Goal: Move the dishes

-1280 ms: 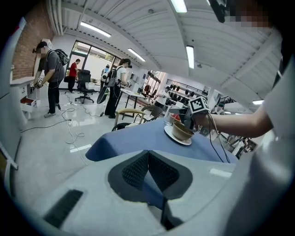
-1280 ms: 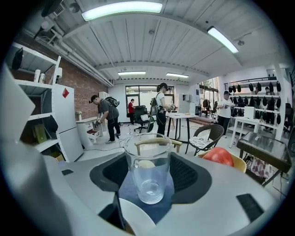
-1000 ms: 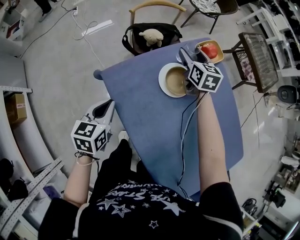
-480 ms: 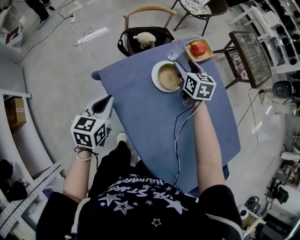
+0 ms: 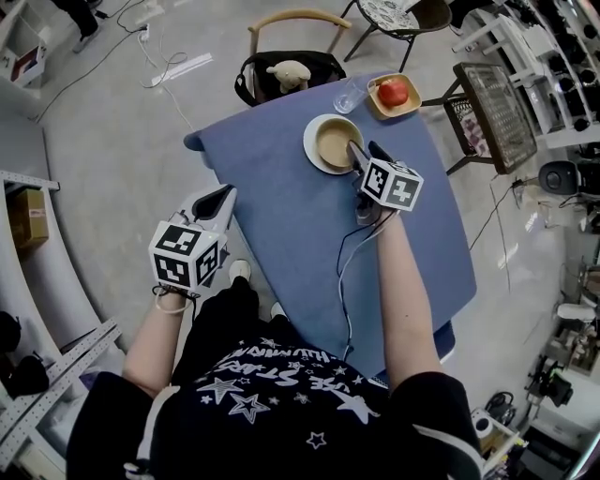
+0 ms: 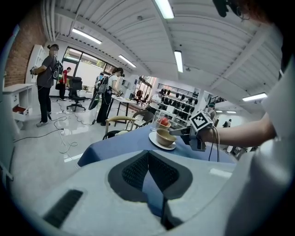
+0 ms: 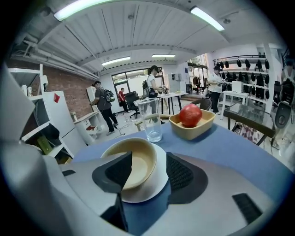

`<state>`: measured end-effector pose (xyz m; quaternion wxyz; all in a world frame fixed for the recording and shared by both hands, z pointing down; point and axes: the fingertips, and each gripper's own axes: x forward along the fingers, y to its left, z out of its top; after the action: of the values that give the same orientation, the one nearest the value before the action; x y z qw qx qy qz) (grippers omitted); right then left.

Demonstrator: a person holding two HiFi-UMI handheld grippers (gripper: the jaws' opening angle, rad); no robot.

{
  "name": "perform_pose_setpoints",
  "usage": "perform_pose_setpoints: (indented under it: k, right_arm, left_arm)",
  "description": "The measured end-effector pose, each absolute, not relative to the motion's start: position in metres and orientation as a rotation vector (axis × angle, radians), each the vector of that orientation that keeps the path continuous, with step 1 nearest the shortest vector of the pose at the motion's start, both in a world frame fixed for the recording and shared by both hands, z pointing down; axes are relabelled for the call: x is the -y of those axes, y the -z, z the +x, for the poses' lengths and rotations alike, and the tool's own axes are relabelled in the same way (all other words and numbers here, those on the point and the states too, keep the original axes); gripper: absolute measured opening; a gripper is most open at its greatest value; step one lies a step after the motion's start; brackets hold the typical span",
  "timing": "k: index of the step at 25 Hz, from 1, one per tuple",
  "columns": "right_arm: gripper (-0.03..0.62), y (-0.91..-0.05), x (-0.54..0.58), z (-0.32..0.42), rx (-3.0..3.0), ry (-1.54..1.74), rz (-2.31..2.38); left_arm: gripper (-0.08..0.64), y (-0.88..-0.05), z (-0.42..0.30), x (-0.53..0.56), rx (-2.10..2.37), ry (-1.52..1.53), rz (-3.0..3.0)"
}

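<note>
A tan bowl (image 5: 336,141) sits on a white plate (image 5: 315,155) at the far end of the blue table (image 5: 281,216). Behind them stand an empty glass (image 5: 347,96) and a yellow dish (image 5: 378,105) holding a red apple (image 5: 394,91). My right gripper (image 5: 361,155) is open at the bowl's near right side. In the right gripper view its jaws straddle the bowl (image 7: 133,161) rim, one over the hollow, one over the plate (image 7: 154,186). My left gripper (image 5: 220,197) is shut and empty, off the table's left edge. The left gripper view also shows the bowl (image 6: 165,137).
A wooden chair (image 5: 300,17) beyond the table holds a black bag with a plush toy (image 5: 289,70). A dark side table with a patterned tray (image 5: 511,108) stands at the right. A cable (image 5: 349,272) trails from my right gripper across the table. Several people stand far off.
My right gripper has drawn back toward me, from reaching past the plate to the bowl's near rim. The plate and bowl have stayed put. My left gripper has drifted slightly toward the table.
</note>
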<state>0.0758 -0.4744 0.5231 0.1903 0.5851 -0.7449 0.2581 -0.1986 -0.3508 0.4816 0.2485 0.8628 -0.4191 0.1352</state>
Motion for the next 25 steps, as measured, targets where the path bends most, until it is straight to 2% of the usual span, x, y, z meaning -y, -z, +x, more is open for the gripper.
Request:
perform_pose_setpoints:
  k: [10, 14, 25]
  right_arm:
    - [0.154, -0.539, 0.463, 0.074, 2.019, -0.819, 1.686]
    - [0.037, -0.537, 0.465, 0.081, 1.963, -0.817, 1.777]
    - [0.020, -0.497, 0.491, 0.049, 2.079, -0.869, 1.822]
  left_arm:
    - [0.020, -0.484, -0.212, 0.345, 1.153, -0.356, 2.338]
    - [0.020, -0.483, -0.212, 0.349, 1.160, -0.350, 2.342]
    - [0.020, -0.468, -0.222, 0.379, 1.187, -0.338, 2.374]
